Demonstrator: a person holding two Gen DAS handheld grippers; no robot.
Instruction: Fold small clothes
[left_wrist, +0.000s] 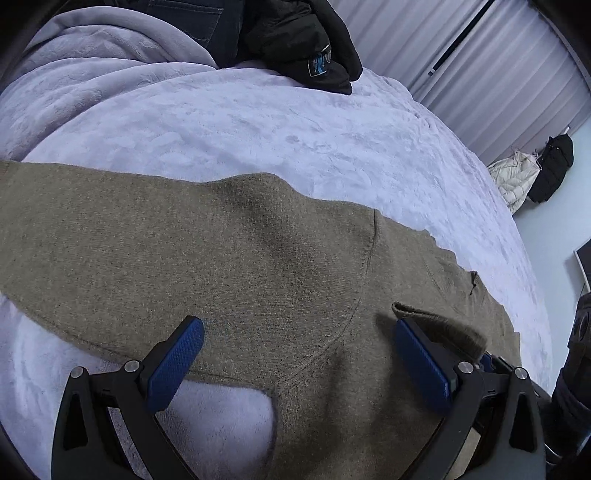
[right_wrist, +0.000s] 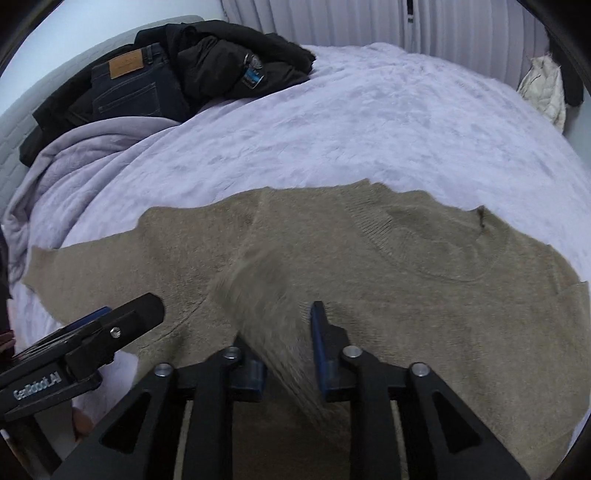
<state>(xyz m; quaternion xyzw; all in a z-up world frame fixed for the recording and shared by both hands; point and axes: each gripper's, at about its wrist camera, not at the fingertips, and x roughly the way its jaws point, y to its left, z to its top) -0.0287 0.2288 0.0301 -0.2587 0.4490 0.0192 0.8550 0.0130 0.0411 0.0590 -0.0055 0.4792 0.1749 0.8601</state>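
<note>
A tan knit sweater (left_wrist: 229, 258) lies spread flat on a lilac fleece blanket (left_wrist: 240, 118); it also fills the right wrist view (right_wrist: 424, 280). My left gripper (left_wrist: 299, 332) is open just above the sweater near its armpit seam, nothing between its blue pads (left_wrist: 177, 362). A strip of sweater fabric (left_wrist: 443, 328) drapes behind its right finger. My right gripper (right_wrist: 284, 332) is shut on a blurred fold of the sweater (right_wrist: 273, 325) and lifts it off the body. The left gripper shows in the right wrist view (right_wrist: 122, 314) at the left.
Dark jeans (right_wrist: 133, 88) and a black jacket (right_wrist: 236, 62) are piled at the bed's far corner. White vertical blinds (left_wrist: 498, 66) run behind the bed. A white puffer coat (left_wrist: 513, 177) and a black bag (left_wrist: 552, 166) sit by the wall on the right.
</note>
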